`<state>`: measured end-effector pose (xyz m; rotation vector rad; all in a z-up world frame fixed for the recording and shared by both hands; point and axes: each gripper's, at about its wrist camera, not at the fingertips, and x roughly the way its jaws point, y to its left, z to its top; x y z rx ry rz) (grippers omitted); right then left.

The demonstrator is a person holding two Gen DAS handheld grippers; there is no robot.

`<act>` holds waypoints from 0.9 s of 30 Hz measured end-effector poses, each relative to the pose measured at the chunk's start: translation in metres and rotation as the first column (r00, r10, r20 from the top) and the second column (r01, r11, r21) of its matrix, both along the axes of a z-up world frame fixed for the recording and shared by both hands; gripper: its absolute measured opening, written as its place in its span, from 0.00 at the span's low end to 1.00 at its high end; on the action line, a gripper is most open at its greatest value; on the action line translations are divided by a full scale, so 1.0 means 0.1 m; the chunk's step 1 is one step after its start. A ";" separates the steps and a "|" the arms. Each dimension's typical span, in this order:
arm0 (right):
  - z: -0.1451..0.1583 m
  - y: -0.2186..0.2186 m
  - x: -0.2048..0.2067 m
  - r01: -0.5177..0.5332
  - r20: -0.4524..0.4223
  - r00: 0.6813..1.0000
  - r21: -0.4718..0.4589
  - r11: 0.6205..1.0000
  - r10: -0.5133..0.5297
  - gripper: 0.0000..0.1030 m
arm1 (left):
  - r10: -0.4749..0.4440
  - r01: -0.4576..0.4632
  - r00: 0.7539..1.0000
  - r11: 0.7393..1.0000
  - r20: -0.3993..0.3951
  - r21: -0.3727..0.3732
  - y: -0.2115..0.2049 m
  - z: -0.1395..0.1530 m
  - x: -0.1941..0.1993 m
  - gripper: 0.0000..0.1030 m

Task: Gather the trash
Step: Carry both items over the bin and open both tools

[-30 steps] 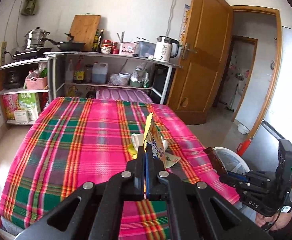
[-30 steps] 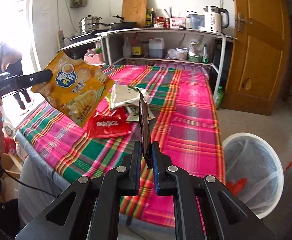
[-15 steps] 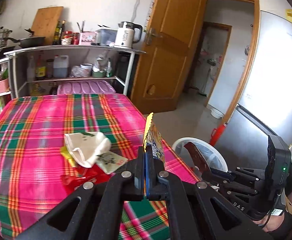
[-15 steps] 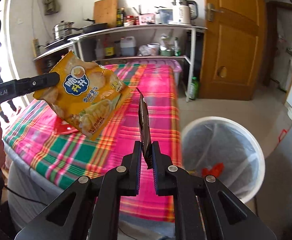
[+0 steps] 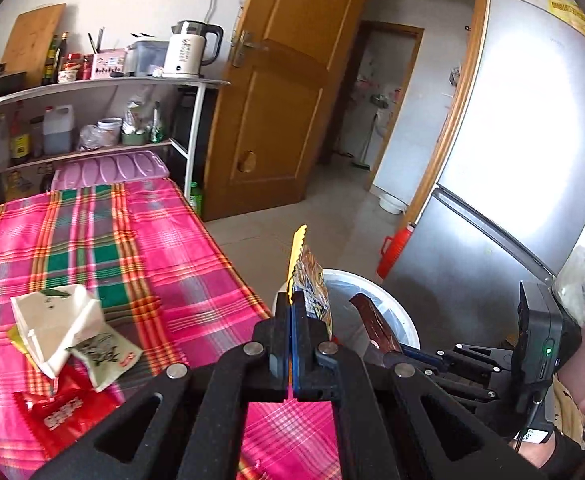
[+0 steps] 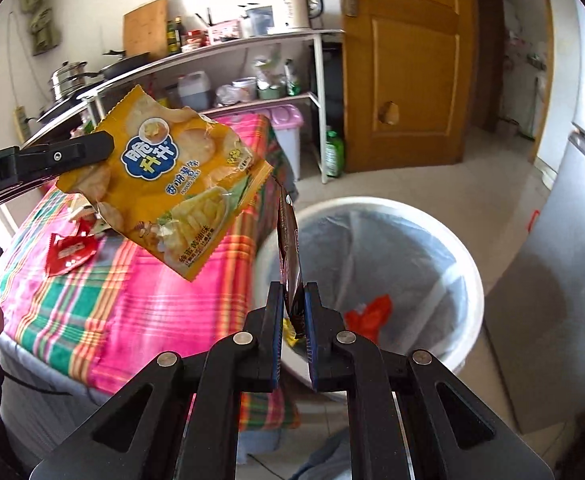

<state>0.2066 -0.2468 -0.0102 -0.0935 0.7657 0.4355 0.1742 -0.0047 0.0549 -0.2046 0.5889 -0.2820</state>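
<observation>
the left gripper [image 5: 292, 344] is clamped on the edge of a yellow chip bag [image 6: 168, 184], which hangs out flat in the air; in the right wrist view it sits over the table's near corner, just beside the bin rather than above its opening. the right gripper [image 6: 294, 320] is pinched on a dark brown wrapper [image 6: 288, 248], seen edge-on, standing up from the pads with its lower end poking below them.

a second ago both grippers were aimed at the pink plaid tablecloth [image 5: 140, 248] with the white trash bin [image 6: 464, 272] only at the edge of view; both have since swung toward it, so the lined opening now fills the space right behind the brown wrapper. that puts the carry nearly done, and the right hand looks closer to a clean drop than the left, though how far each piece truly overhangs the rim is hard to judge through the fisheye.

a red scrap [image 6: 368, 312] already lies at the bottom of the bin liner. still on the cloth are a red packet [image 5: 60, 416], a crumpled white paper bag [image 5: 56, 320] and a small printed sachet [image 5: 104, 360], so more trips remain after these two releases.
</observation>
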 end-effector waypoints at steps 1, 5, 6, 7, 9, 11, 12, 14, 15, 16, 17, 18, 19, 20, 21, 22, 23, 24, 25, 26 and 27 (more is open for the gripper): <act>-0.02 -0.02 0.01 0.005 -0.005 1.000 0.000 1.000 -0.005 0.10 | -0.011 0.011 1.000 1.000 -0.009 -0.001 -0.05 -0.02 0.04 0.00; -0.10 -0.12 0.08 0.023 -0.026 0.999 0.001 1.000 -0.023 0.10 | -0.040 0.040 0.999 0.999 -0.034 0.002 -0.20 -0.11 0.17 0.00; -0.12 -0.14 0.10 0.027 -0.031 0.999 0.002 1.000 -0.027 0.10 | -0.045 0.045 0.998 0.999 -0.041 0.002 -0.21 -0.12 0.22 0.00; -0.14 -0.16 0.12 0.031 -0.038 0.999 0.002 1.000 -0.031 0.10 | -0.051 0.051 0.998 0.999 -0.048 0.001 -0.25 -0.15 0.26 0.00; -0.17 -0.18 0.15 0.036 -0.049 0.998 0.001 0.999 -0.036 0.10 | -0.059 0.059 0.997 0.998 -0.059 0.002 -0.31 -0.18 0.31 0.00; -0.21 -0.21 0.18 0.042 -0.059 0.997 -0.003 0.999 -0.042 0.10 | -0.068 0.068 0.995 0.998 -0.071 0.006 -0.38 -0.23 0.36 0.00; -0.23 -0.23 0.21 0.046 -0.066 0.997 -0.003 0.999 -0.046 0.10 | -0.073 0.074 0.994 0.997 -0.078 0.007 -0.41 -0.25 0.39 0.00; -0.28 -0.27 0.25 0.058 -0.084 0.995 0.000 0.998 -0.058 0.11 | -0.083 0.084 0.992 0.996 -0.090 0.009 -0.48 -0.30 0.44 0.00; -0.31 -0.29 0.27 0.066 -0.095 0.993 -0.001 0.998 -0.066 0.11 | -0.090 0.091 0.991 0.996 -0.097 0.009 -0.51 -0.32 0.47 0.00; -0.33 -0.30 0.30 0.074 -0.104 0.992 -0.003 0.997 -0.074 0.11 | -0.094 0.095 0.990 0.995 -0.105 0.010 -0.53 -0.35 0.50 0.00; -0.34 -0.30 0.32 0.078 -0.110 0.991 -0.005 0.997 -0.078 0.11 | -0.098 0.100 0.989 0.995 -0.111 0.012 -0.55 -0.37 0.52 0.00; -0.36 -0.31 0.34 0.082 -0.115 0.990 -0.008 0.997 -0.083 0.11 | -0.102 0.104 0.988 0.994 -0.115 0.015 -0.57 -0.39 0.53 0.00; -0.37 -0.33 0.35 0.087 -0.118 0.989 -0.012 0.996 -0.088 0.11 | -0.104 0.107 0.987 0.994 -0.121 0.018 -0.59 -0.41 0.56 0.00; -0.39 -0.33 0.36 0.090 -0.122 0.988 -0.016 0.996 -0.092 0.11 | -0.107 0.110 0.986 0.994 -0.126 0.020 -0.60 -0.43 0.59 0.01; -0.40 -0.34 0.37 0.094 -0.127 0.987 -0.019 0.995 -0.096 0.12 | -0.111 0.115 0.985 0.993 -0.132 0.022 -0.62 -0.45 0.61 0.01; -0.42 -0.34 0.38 0.097 -0.130 0.987 -0.020 0.995 -0.098 0.13 | -0.113 0.118 0.984 0.993 -0.138 0.022 -0.63 -0.47 0.63 0.01; -0.43 -0.34 0.39 0.099 -0.131 0.986 -0.020 0.995 -0.101 0.16 | -0.114 0.118 0.983 0.993 -0.144 0.024 -0.64 -0.50 0.65 0.01; -0.43 -0.35 0.40 0.101 -0.133 0.986 -0.019 0.995 -0.102 0.22 | -0.113 0.118 0.982 0.993 -0.150 0.026 -0.65 -0.52 0.66 0.01; -0.44 -0.36 0.40 0.101 -0.134 0.986 -0.015 0.995 -0.102 0.26 | -0.111 0.116 0.982 0.993 -0.154 0.027 -0.65 -0.54 0.67 0.02; -0.43 -0.37 0.41 0.101 -0.135 0.986 -0.012 0.995 -0.102 0.33 | -0.108 0.113 0.981 0.993 -0.161 0.027 -0.66 -0.56 0.68 0.02; -0.43 -0.37 0.42 0.102 -0.135 0.986 -0.008 0.995 -0.102 0.35 | -0.107 0.112 0.980 0.993 -0.168 0.026 -0.66 -0.58 0.69 0.03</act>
